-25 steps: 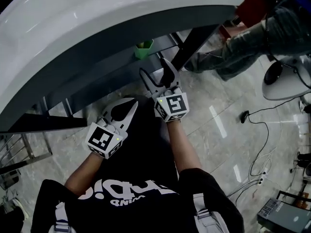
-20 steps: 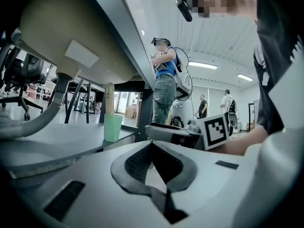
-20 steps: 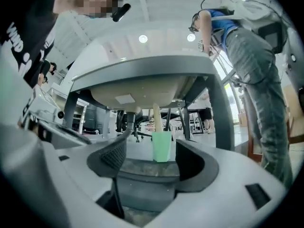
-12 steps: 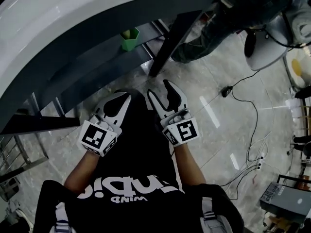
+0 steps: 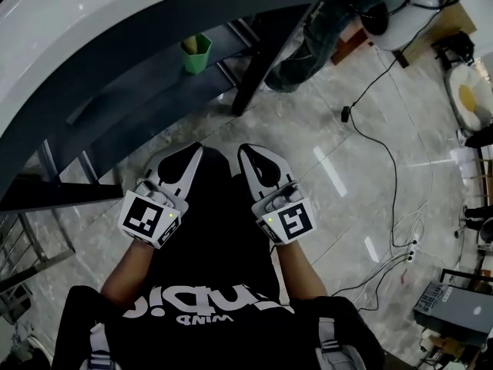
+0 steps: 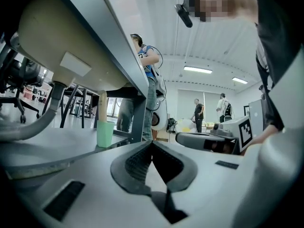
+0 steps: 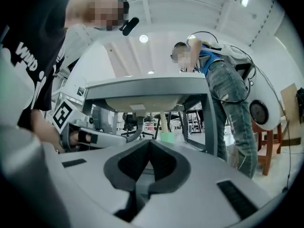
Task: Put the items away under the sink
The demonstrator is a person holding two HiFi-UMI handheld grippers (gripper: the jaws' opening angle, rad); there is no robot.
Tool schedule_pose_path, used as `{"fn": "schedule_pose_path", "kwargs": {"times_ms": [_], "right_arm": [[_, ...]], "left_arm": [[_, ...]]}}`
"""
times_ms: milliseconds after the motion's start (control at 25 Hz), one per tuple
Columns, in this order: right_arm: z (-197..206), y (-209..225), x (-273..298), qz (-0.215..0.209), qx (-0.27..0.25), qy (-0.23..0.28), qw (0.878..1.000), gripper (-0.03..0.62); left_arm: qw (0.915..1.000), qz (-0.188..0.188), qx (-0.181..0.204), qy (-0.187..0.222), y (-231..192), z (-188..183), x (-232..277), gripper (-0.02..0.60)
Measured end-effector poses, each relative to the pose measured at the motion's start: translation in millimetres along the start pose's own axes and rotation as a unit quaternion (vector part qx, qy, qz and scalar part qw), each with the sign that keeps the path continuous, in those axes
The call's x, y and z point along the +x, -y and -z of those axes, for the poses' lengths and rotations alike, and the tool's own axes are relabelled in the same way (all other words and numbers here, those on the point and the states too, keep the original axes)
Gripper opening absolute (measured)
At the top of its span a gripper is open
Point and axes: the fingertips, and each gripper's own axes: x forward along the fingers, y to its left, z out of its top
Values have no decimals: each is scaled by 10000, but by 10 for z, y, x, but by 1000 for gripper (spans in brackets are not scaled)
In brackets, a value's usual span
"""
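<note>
Cup [image 5: 196, 52], light green, upright on the dark shelf [image 5: 146, 91] under the white sink [image 5: 85, 18], towards the shelf's right end and near a dark frame leg [image 5: 260, 68]. Straight-walled, mouth up, not tipped. A pale stick-like thing [image 6: 102, 107] stands in it and rises above the rim; what it is we cannot tell. We guess the cup is light plastic.

Progress, as we judge it: this one item is put away. It sits where the task wants it and nothing touches it. We see no other item waiting, neither on the floor [image 5: 323, 153] nor on the part of the sink that shows, so either the job is finished or the rest lies out of view.

Left gripper [image 5: 195, 149]: fingers clenched tip to tip, nothing between them. Right gripper [image 5: 245, 149]: fingers have just been closing and now meet, also on nothing. Both are held level in front of our torso, side by side, well apart from the cup.

Outward: another person in jeans [image 5: 304, 45] stands at the sink's far side; a cable [image 5: 344, 115] trails across the floor
</note>
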Motion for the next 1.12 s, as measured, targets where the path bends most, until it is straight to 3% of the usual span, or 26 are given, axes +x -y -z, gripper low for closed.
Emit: {"fn": "schedule_pose_path", "kwargs": {"times_ms": [240, 520, 800, 1120], "right_arm": [[-544, -164, -39, -258, 113, -77, 9996, 18], [-1861, -309, -86, -559, 601, -133, 9965, 18], [-3289, -415, -108, -442, 988, -398, 9933, 18], [-4276, -543, -124, -178, 1146, -562, 9917, 18]], "left_arm": [[9999, -65, -18, 121, 116, -474, -10, 18], [9995, 106, -121, -282, 437, -1756, -179, 19], [9982, 196, -109, -565, 723, -3234, -455, 18], [9977, 320, -100, -592, 803, -4314, -679, 19]]}}
